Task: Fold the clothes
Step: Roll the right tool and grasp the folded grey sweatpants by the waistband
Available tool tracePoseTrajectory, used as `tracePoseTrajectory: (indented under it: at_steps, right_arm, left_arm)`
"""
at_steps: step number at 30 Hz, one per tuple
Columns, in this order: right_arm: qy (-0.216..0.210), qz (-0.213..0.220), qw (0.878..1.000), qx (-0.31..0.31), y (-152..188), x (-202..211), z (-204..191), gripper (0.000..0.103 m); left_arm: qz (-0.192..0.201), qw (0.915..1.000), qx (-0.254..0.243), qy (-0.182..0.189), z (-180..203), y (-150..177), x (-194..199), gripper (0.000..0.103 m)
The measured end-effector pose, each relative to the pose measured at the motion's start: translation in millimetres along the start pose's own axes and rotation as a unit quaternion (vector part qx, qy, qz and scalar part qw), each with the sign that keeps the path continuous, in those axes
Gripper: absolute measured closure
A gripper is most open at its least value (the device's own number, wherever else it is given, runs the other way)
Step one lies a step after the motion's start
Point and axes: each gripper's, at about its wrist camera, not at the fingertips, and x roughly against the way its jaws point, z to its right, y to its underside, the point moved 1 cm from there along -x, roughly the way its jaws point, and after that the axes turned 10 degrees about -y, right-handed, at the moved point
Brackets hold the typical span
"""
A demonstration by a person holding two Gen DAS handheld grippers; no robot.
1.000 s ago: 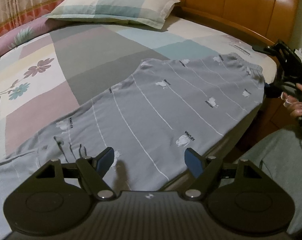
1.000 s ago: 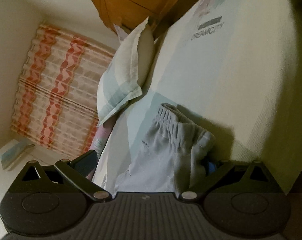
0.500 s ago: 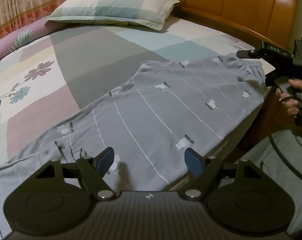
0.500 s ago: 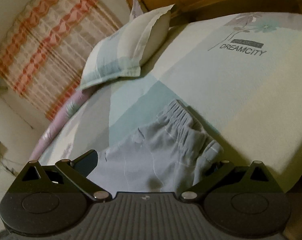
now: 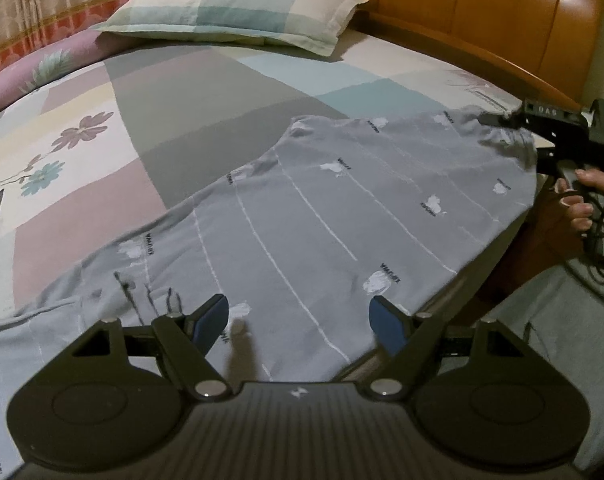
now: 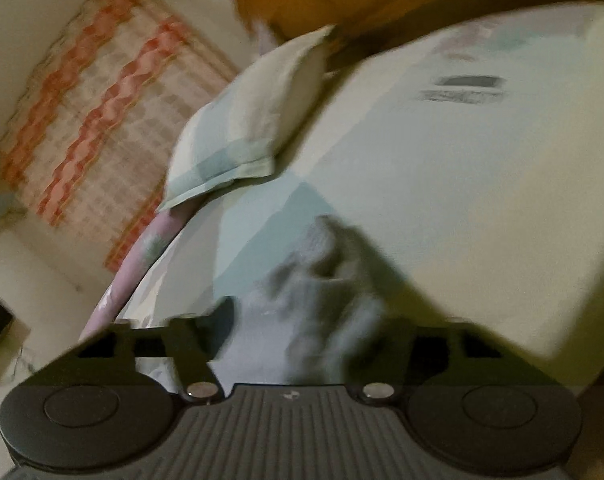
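Grey trousers (image 5: 322,216) with thin white stripes lie spread flat across the patchwork bedsheet (image 5: 101,168). My left gripper (image 5: 299,320) hovers open above the near part of the trousers, with nothing between its blue pads. My right gripper (image 5: 498,120) is at the far right corner, on the elastic waistband. In the blurred right wrist view its jaws are closing, and the bunched waistband (image 6: 310,280) fills the gap of the right gripper (image 6: 302,320) and presses against the fingers. A hand (image 5: 582,200) holds that gripper's handle.
A checked pillow (image 5: 229,8) lies at the head of the bed against the wooden headboard (image 5: 482,12). The bed's edge runs along the right, beside a person's grey-clad leg (image 5: 550,320). A patterned curtain (image 6: 101,112) hangs behind the bed.
The right gripper's jaws have narrowed onto the waistband, which now bunches up between them. The right wrist view has rolled and blurred. The left gripper has not moved.
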Motion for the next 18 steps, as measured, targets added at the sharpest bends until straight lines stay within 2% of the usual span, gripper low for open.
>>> tracePoseTrajectory:
  at_steps: [1, 3, 5, 8, 15, 18]
  right_arm:
    - [0.002, 0.001, 1.0, -0.007, 0, 1, 4, 0.066]
    - [0.012, 0.0, 1.0, -0.006, 0, -1, 4, 0.071]
    - [0.032, -0.002, 0.999, -0.005, 1, -3, 5, 0.091]
    - [0.037, 0.002, 0.999, -0.013, 1, -2, 7, 0.092]
    - [0.089, -0.004, 0.995, 0.048, 4, -8, -24, 0.09]
    - [0.089, -0.006, 0.993, 0.077, 3, -7, -45, 0.09]
  left_arm:
    - [0.0, 1.0, 0.001, 0.0, -1, 0, 0, 0.025]
    - [0.001, 1.0, 0.002, 0.001, -1, 0, 0, 0.025]
    - [0.002, 1.0, -0.001, 0.001, -1, 1, 1, 0.025]
    - [0.007, 0.9999, -0.009, -0.002, -2, 2, 6, 0.025]
    - [0.017, 0.999, -0.03, -0.027, -20, 5, 25, 0.025]
    - [0.016, 0.9982, -0.045, -0.036, -31, 10, 34, 0.025]
